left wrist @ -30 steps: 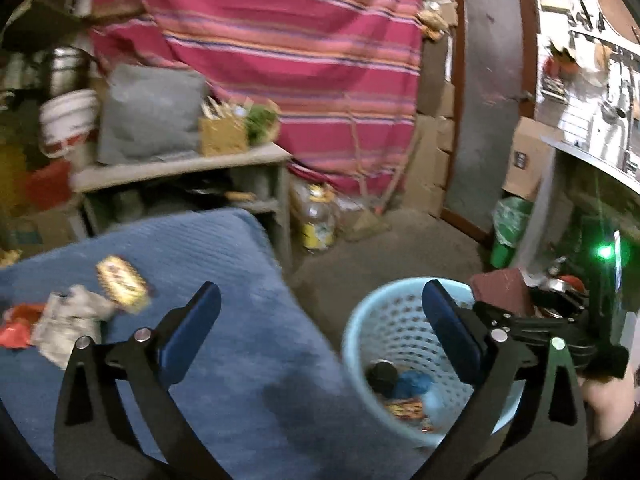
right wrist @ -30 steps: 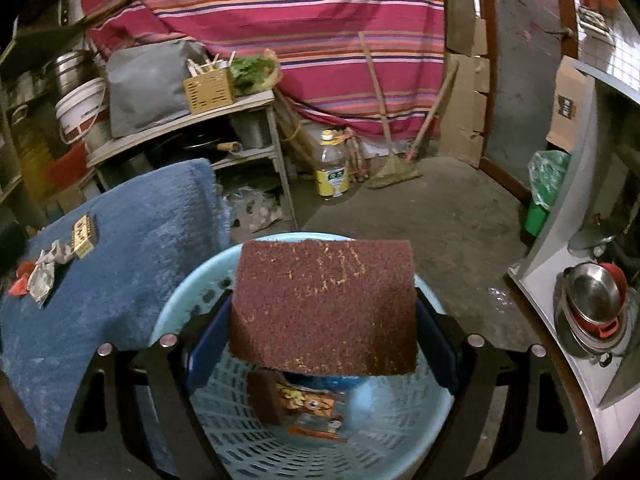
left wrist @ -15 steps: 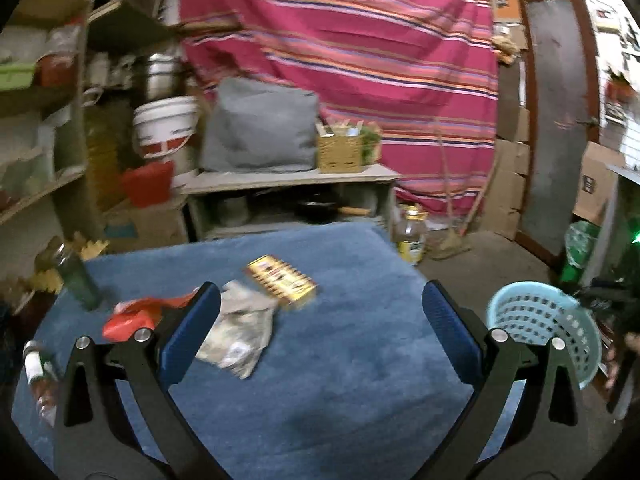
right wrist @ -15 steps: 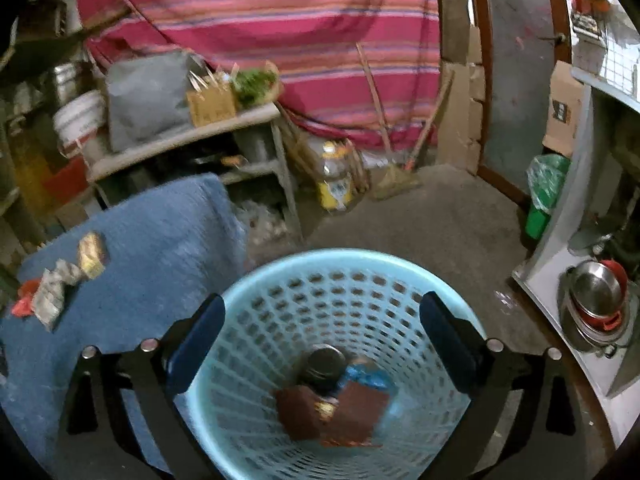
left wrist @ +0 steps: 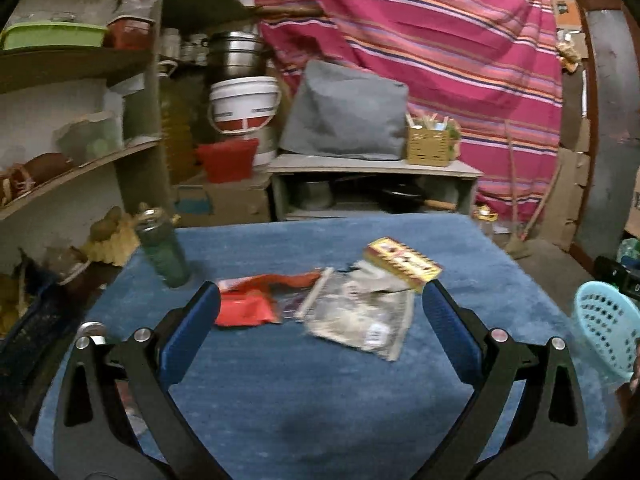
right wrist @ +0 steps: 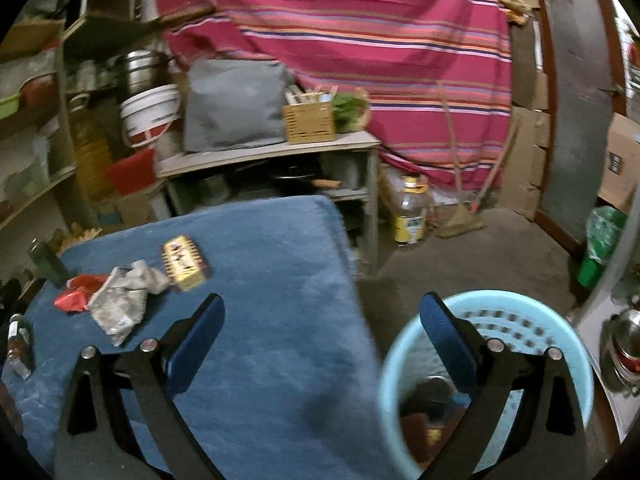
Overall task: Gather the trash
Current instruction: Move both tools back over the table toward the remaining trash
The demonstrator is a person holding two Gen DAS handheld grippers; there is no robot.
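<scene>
On the blue-covered table lie a red wrapper, a crumpled silver packet and a yellow box. My left gripper is open and empty, just short of them. My right gripper is open and empty over the table's right edge, beside the light blue basket, which holds a brown pad and other trash. The same wrapper, packet and box show in the right wrist view, far left.
A green bottle stands at the table's far left, and a small brown bottle lies near its left edge. A shelf unit with a grey bag and wicker box stands behind. An oil jug and broom stand on the floor.
My right gripper opened and dropped the brown pad into the basket, then swung left toward the table. My left gripper swung left from the basket to face the trash on the table.
</scene>
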